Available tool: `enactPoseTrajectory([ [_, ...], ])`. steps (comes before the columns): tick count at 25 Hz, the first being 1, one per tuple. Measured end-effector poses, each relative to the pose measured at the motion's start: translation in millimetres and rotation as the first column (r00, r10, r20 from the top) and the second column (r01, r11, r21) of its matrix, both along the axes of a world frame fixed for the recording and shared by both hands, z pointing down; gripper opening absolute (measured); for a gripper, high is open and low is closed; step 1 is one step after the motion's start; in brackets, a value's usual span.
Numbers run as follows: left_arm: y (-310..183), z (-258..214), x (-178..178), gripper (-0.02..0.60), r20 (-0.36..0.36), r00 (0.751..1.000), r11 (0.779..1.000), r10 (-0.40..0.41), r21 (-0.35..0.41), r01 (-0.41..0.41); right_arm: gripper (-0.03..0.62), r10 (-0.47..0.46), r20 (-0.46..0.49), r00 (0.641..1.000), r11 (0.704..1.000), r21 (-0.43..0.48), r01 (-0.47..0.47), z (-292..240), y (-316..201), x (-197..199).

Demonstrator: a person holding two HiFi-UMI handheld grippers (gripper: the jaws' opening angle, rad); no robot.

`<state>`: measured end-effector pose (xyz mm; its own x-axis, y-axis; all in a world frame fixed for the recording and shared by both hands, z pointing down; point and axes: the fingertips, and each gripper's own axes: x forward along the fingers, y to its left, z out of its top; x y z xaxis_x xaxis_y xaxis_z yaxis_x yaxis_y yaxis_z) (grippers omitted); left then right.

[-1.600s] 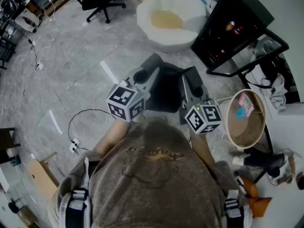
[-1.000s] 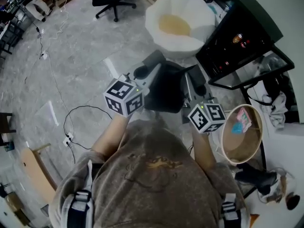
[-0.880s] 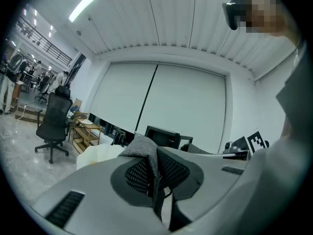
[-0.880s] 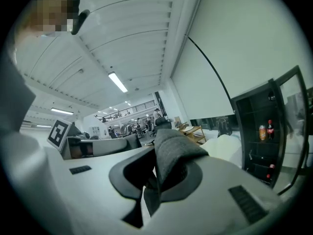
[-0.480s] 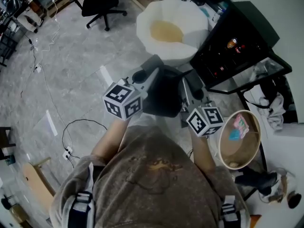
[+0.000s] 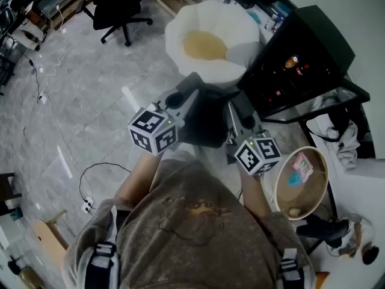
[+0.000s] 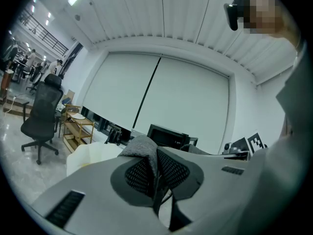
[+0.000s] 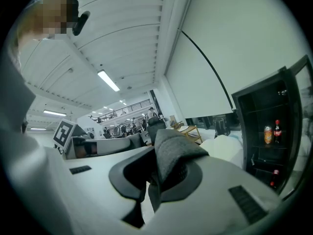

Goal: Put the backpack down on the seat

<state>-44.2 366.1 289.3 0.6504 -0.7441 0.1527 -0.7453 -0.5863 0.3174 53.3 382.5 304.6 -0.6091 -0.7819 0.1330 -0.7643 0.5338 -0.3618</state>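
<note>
Since a moment ago the white seat [image 6: 178, 38] has slid lower in the head view, closer to the top of the backpack [image 6: 207, 116], and the round tray [image 6: 276, 188] has drifted down towards the right corner. Our grip looks the same as before.

Our left gripper [image 7: 156, 180] has its jaws pressed together on a grey padded strap [image 7: 142, 148], which bulges up out of the mesh pads. Our right gripper [image 8: 155, 180] is clamped the same way on a second grey strap [image 8: 172, 151]. In the head view we see the two marker cubes [image 6: 153, 130] side by side in front of our chest. The black backpack hangs between the two grippers, off the floor and just short of the seat, not resting on it.

Just beyond the backpack stands the seat, a white, scalloped bowl shape with a yellowish cushion [image 6: 204, 44] lying in its hollow. To its right we see a black cabinet [image 6: 301, 47] with shelves; on one shelf stand a can [image 8: 267, 133] and a bottle [image 8: 278, 129].

The round tray, near our right arm, holds a pink thing [image 6: 302, 161] and a blue thing [image 6: 293, 178]; we cannot tell what they are. Well to the left, a black office chair [image 6: 117, 5] stands on the grey floor and a cable [image 6: 99, 173] loops across it.
</note>
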Motion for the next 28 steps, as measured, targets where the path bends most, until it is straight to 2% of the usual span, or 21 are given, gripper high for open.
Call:
enactPoseTrajectory([
  [7, -58, 1, -6, 0.031, -0.006, 1.0, 0.999, 0.03, -0.015, -0.03, 0.031, 0.012, -0.001, 1.0, 1.0, -0.002, -0.012, 1, -59, -8],
  [17, -124, -4, -10, 0.031, -0.007, 0.995, 0.995, 0.099, 0.004, -0.099, 0.031, 0.074, 0.011, 0.997, 0.997, 0.005, -0.074, -1, -122, -8],
  [28, -185, -2, -15, 0.031, -0.015, 0.994, 0.994, 0.109, 0.005, -0.109, 0.031, 0.082, 0.006, 0.997, 0.997, 0.005, -0.082, 0, -182, -12],
])
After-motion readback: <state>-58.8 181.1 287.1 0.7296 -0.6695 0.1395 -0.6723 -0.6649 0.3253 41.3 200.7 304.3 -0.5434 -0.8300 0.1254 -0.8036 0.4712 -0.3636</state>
